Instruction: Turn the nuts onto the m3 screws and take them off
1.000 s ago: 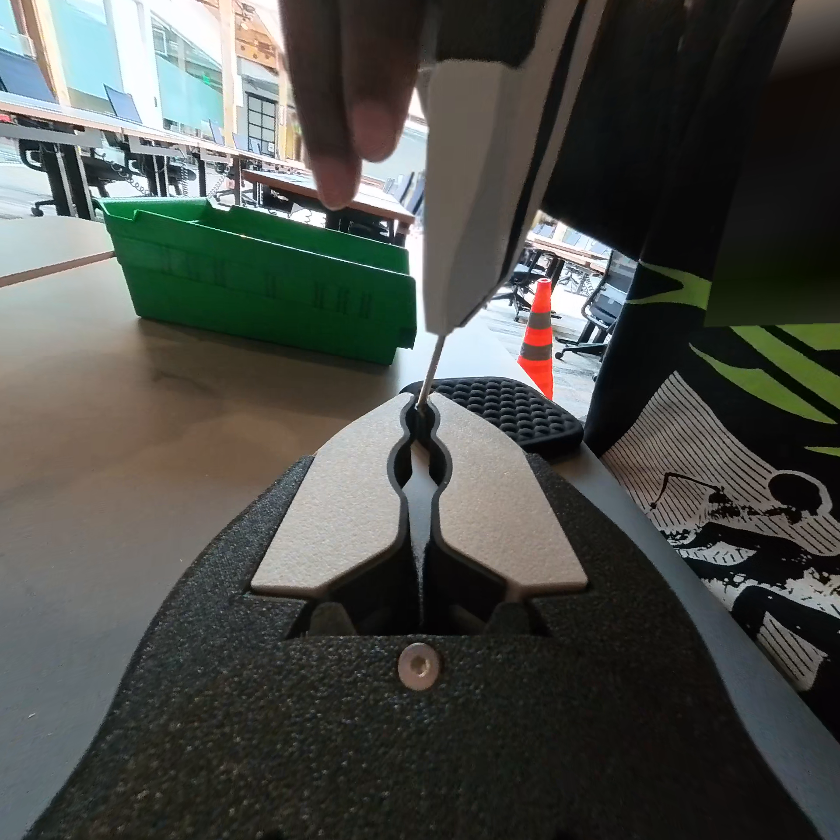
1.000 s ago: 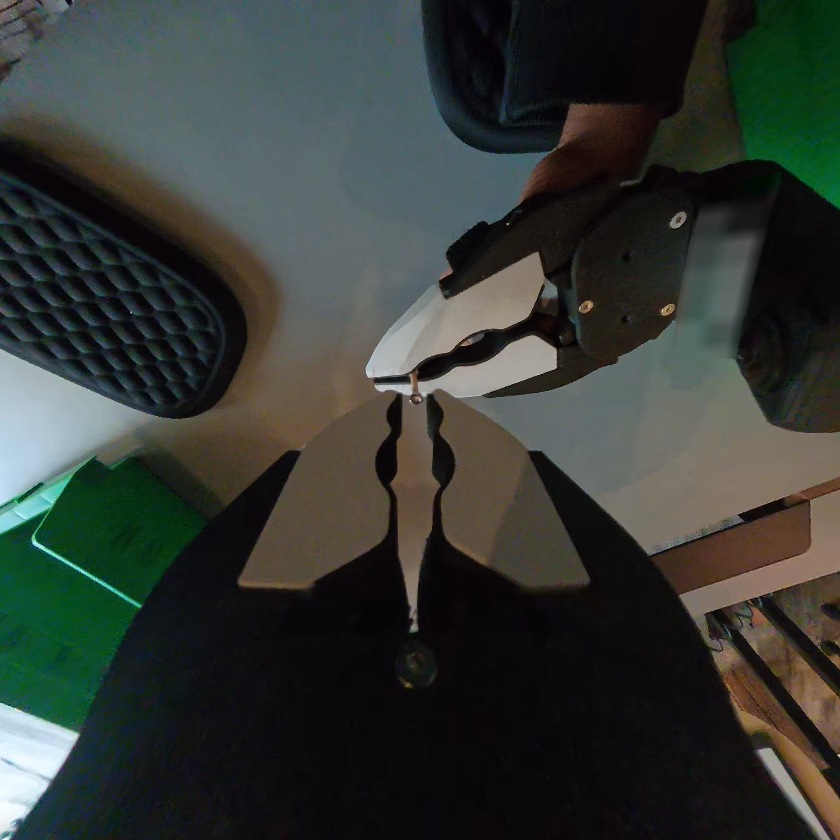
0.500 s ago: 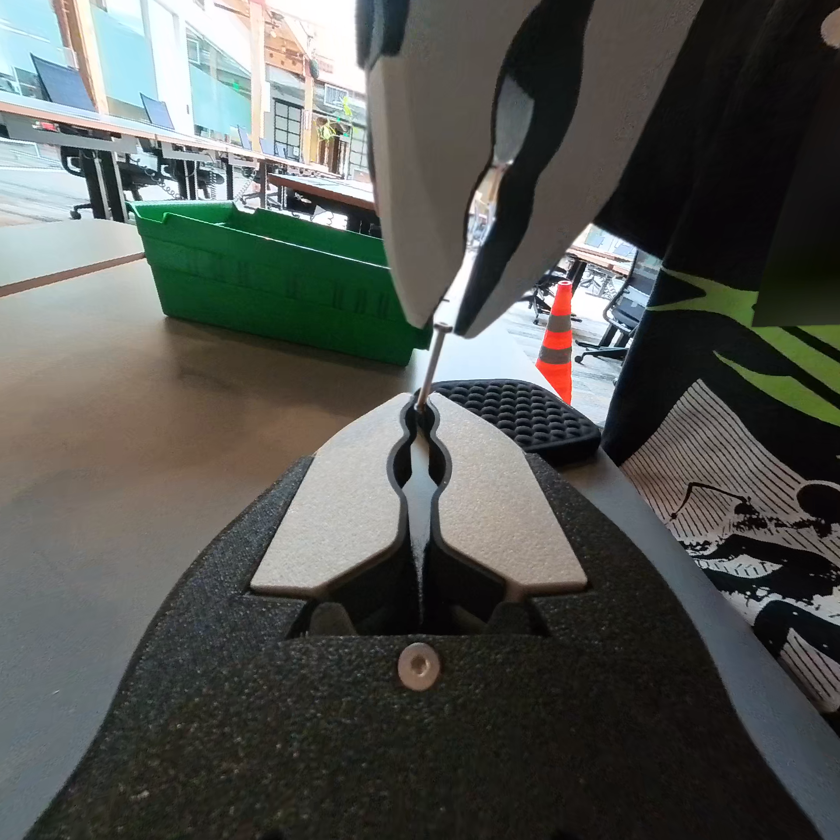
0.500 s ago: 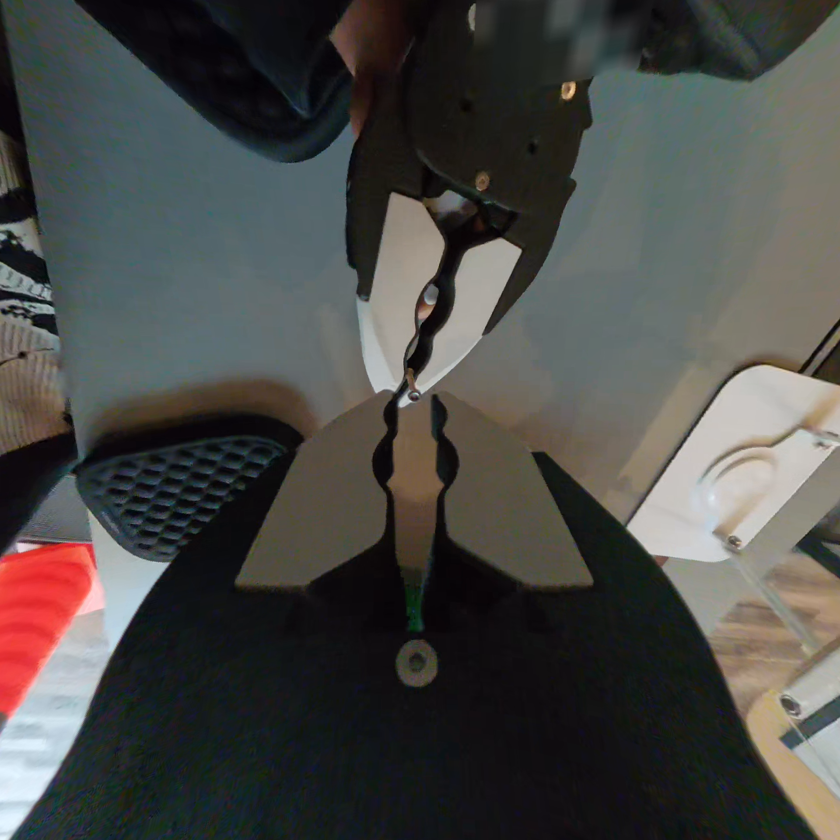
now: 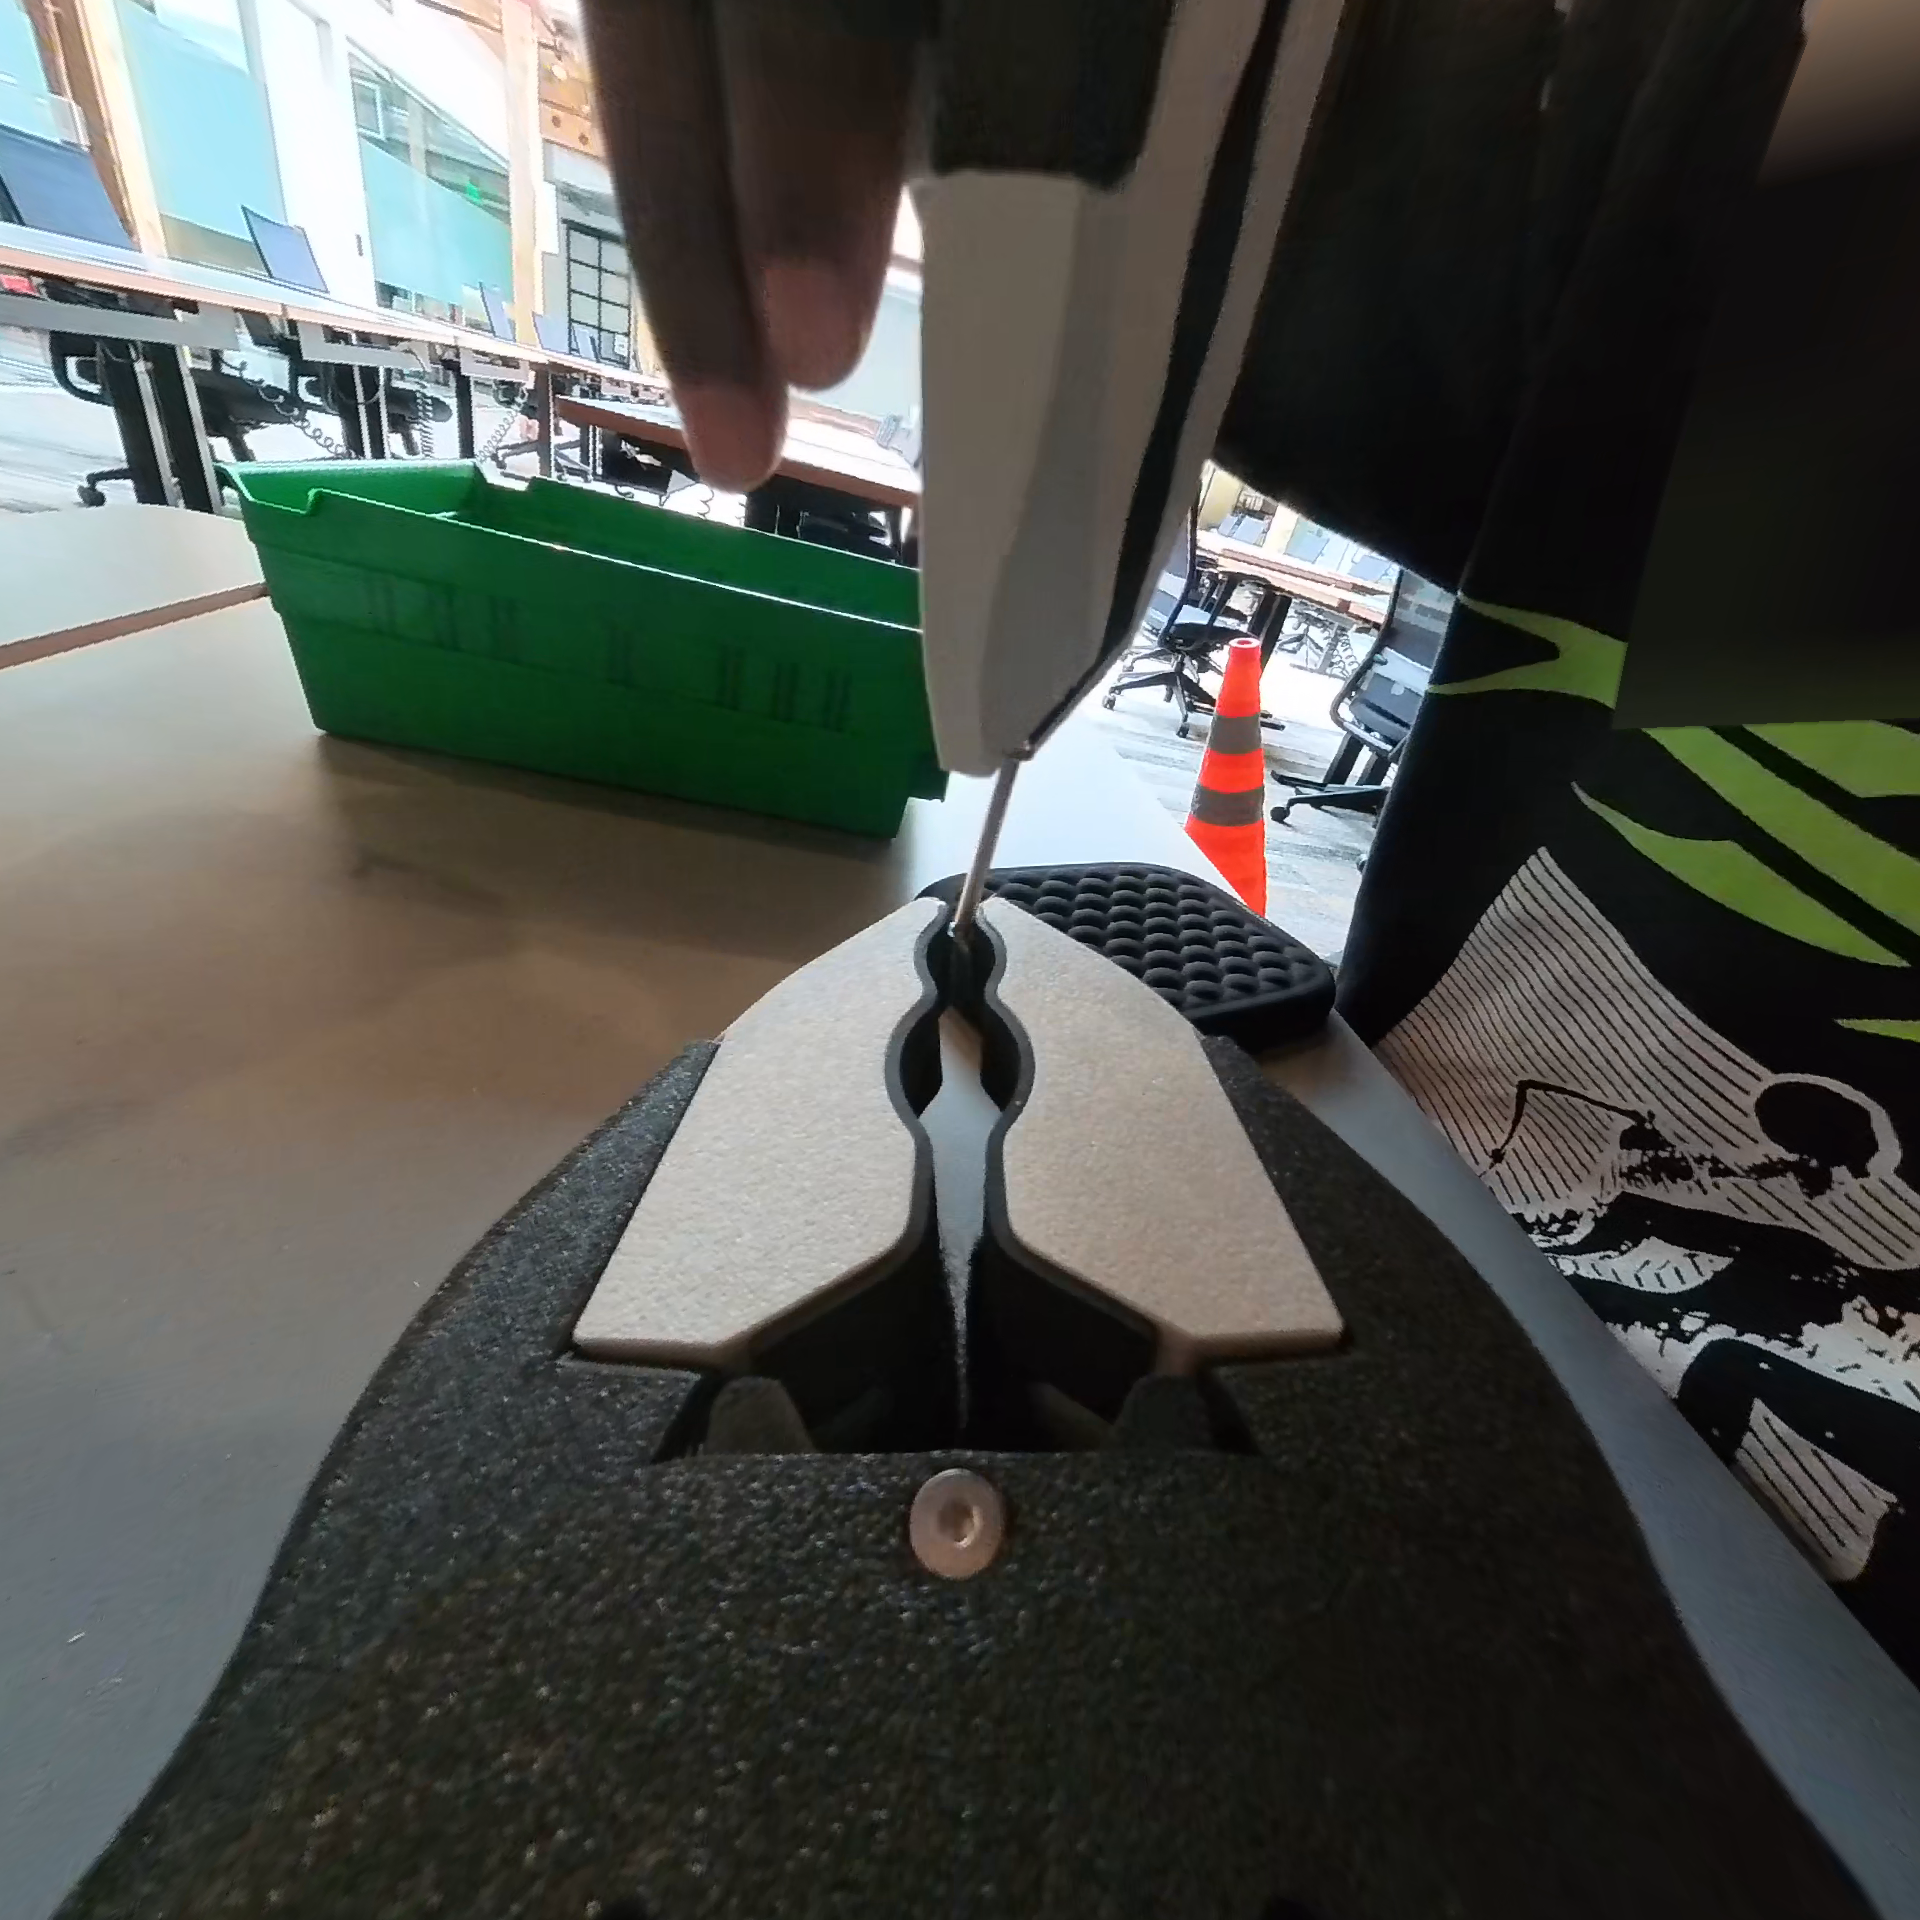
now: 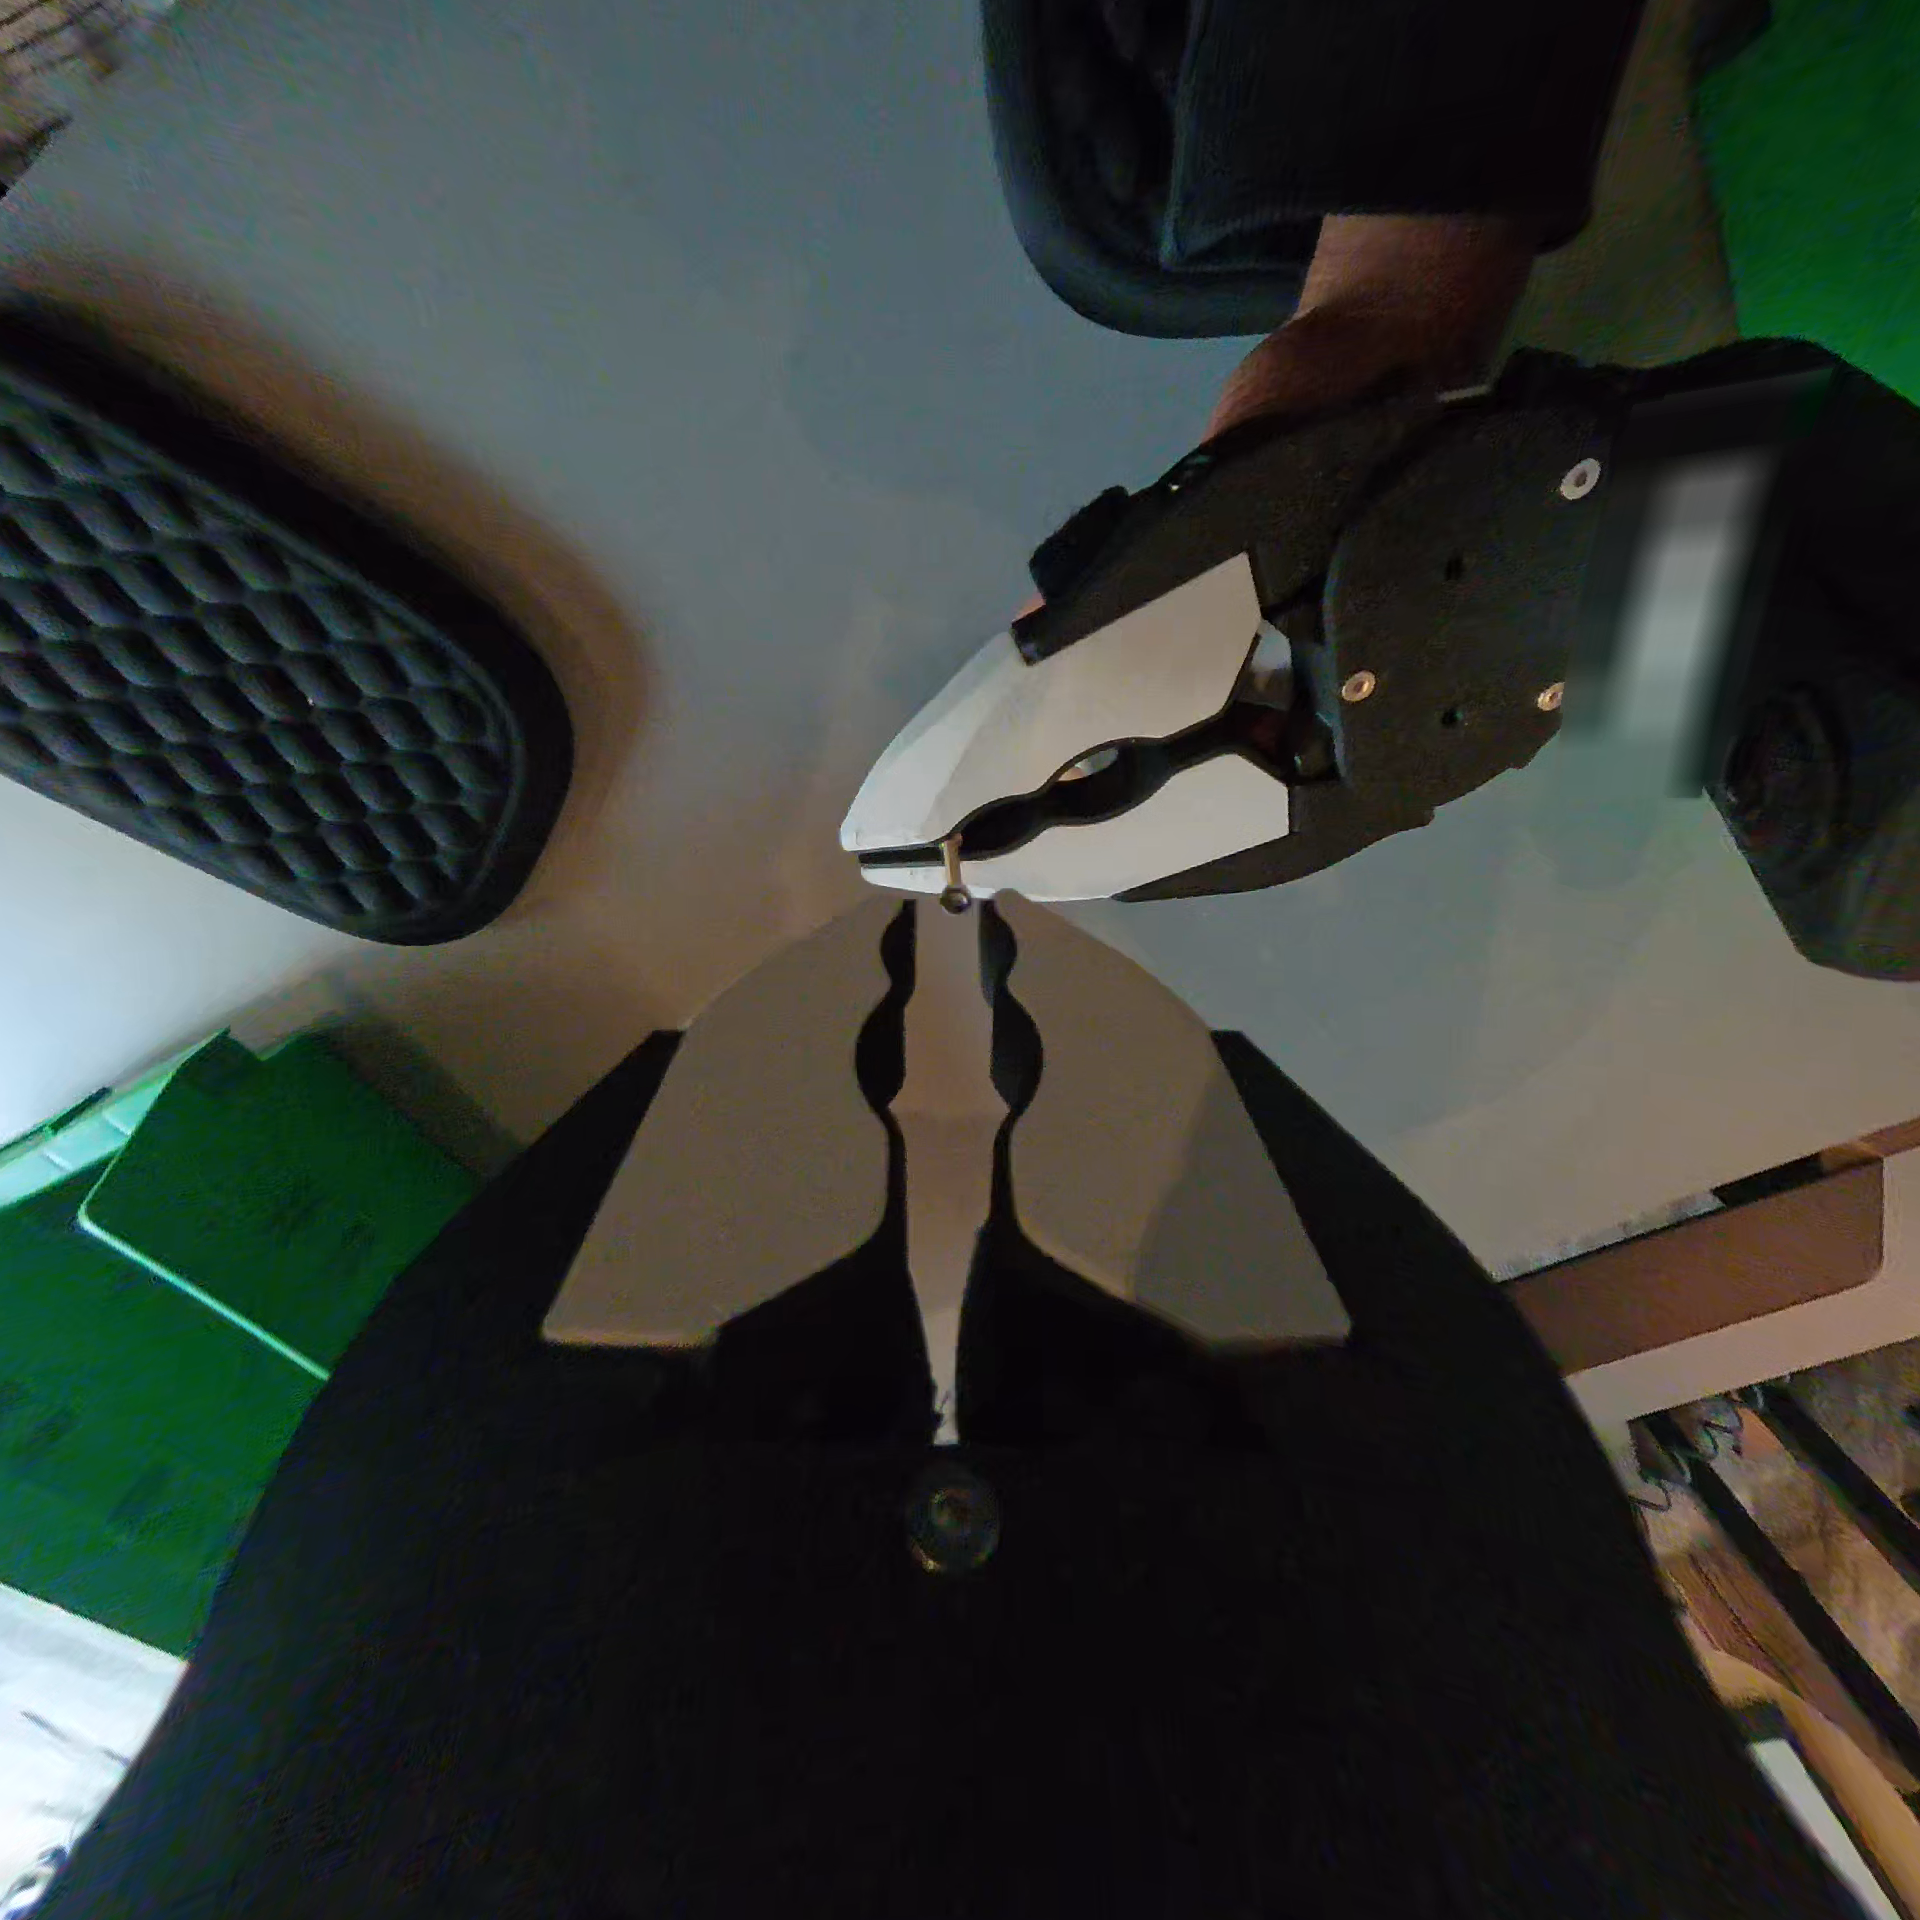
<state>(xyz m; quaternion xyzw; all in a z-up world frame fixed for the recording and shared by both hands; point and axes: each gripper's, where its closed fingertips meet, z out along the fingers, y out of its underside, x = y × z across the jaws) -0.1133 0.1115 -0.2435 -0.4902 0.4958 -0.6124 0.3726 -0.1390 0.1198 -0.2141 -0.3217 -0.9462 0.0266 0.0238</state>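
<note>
Clamps the m3 screw (image 5: 987, 831) in the left tool (image 5: 961, 925), fingers (image 5: 810, 1122) brought together on the lower end of the thin steel shaft, right at the tips. Holds it nearly upright, leaning a little to the right, above the counter (image 5: 312, 987). Meets it from above with the right tool (image 5: 987, 743), whose white tip sits on the top end of the shaft.

From the right wrist view, looks straight down over the grey counter (image 6: 623, 312). Shows the left tool (image 6: 904, 860) coming in from the right, closed on the screw (image 6: 948, 864), held by a hand (image 6: 1371, 332) in a dark sleeve. Finds the nut (image 6: 954, 900) on the free end of the screw, just at the mouth of the right tool (image 6: 948, 909). Keeps the right tool's fingers (image 6: 748, 1122) narrowly apart, one tip on each side of the nut; cannot tell whether the pads actually press on it.

Places a green plastic bin (image 5: 571, 644) farther back on the counter, and a black honeycomb mat (image 5: 1164, 935) just beyond the left tool, near the counter's edge. Sets an orange traffic cone (image 5: 1231, 769) on the floor behind. Fills the right of the left wrist view with a black printed shirt (image 5: 1662, 1039). Hangs two fingers of a hand (image 5: 748, 260) beside the right tool at the top.
</note>
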